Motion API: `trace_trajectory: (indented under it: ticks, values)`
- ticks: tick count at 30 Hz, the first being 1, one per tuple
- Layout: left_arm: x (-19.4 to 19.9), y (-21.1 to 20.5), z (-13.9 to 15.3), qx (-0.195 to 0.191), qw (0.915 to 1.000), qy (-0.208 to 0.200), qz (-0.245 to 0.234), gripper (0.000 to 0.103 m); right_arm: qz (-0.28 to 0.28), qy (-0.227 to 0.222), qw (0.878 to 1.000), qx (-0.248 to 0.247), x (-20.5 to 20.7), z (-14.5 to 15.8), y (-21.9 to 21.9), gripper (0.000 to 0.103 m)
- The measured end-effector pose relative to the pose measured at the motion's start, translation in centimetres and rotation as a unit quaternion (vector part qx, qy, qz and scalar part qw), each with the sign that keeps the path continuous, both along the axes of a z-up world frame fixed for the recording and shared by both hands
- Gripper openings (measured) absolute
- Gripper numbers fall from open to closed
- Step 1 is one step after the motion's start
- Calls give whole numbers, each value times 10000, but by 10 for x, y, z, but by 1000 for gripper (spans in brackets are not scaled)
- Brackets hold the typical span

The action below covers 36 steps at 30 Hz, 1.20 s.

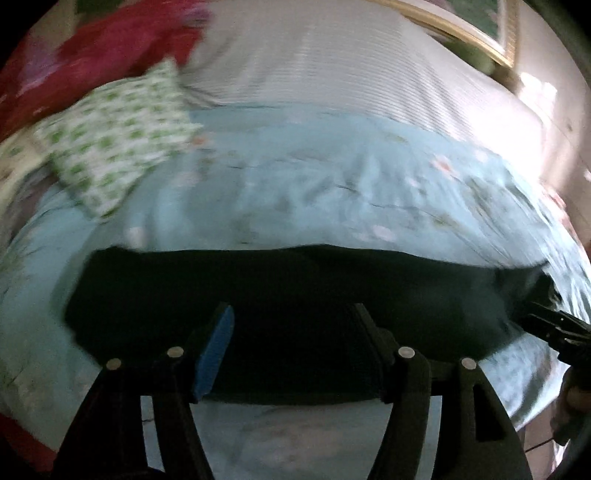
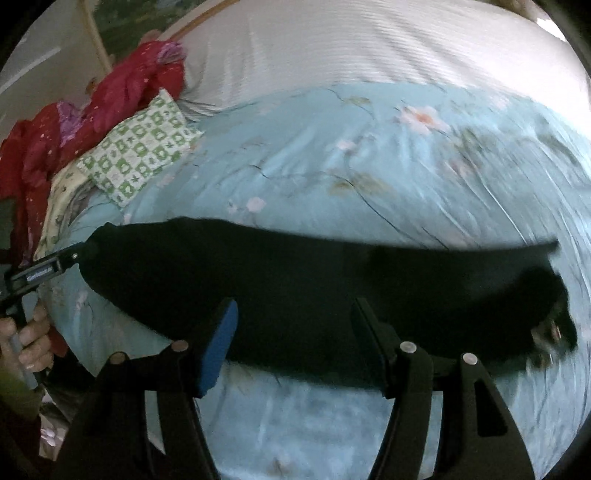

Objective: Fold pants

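Observation:
Black pants (image 1: 288, 291) lie stretched sideways on the light blue floral bedspread (image 1: 314, 184), folded lengthwise into a long band. They also show in the right wrist view (image 2: 295, 288), with the waistband button end at the right. My left gripper (image 1: 295, 314) is open, its fingers above the near edge of the pants. My right gripper (image 2: 295, 310) is open too, over the pants' near edge. The right gripper shows at the right edge of the left wrist view (image 1: 554, 325). The left gripper shows at the left of the right wrist view (image 2: 55, 266), by the pants' left end.
A green-and-white patterned pillow (image 1: 118, 155) lies at the back left of the bed. Red clothing (image 1: 110, 55) is piled behind it. A white striped blanket (image 1: 351, 74) covers the far part of the bed. A framed picture (image 1: 480, 29) is on the wall.

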<state>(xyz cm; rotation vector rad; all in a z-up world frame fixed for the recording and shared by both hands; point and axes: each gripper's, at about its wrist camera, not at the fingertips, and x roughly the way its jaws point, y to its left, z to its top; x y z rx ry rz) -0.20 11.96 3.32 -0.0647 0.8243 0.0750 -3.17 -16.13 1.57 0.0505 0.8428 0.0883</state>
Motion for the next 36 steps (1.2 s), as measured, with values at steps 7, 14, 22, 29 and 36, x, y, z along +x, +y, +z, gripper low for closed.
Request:
trace_trajectory:
  ticks: [7, 14, 22, 29, 36]
  values:
    - [26, -75, -6, 226, 9960, 138, -849, 66, -645, 19, 9978, 132, -39, 3, -44, 65]
    - [54, -134, -10, 294, 9837, 421, -1725, 67, -1182, -40, 9922, 390, -60, 3, -81, 65]
    - [93, -195, -11, 230, 9599, 745, -2693, 69, -1866, -274, 9779, 901, -71, 4, -120, 65]
    - [135, -253, -24, 210, 9271, 1195, -3547, 70, -2195, -454, 9607, 1636, -69, -3, -145, 65]
    - [153, -320, -36, 345, 8804, 1346, -4534, 70, -2321, -775, 9512, 1880, -68, -7, -148, 65]
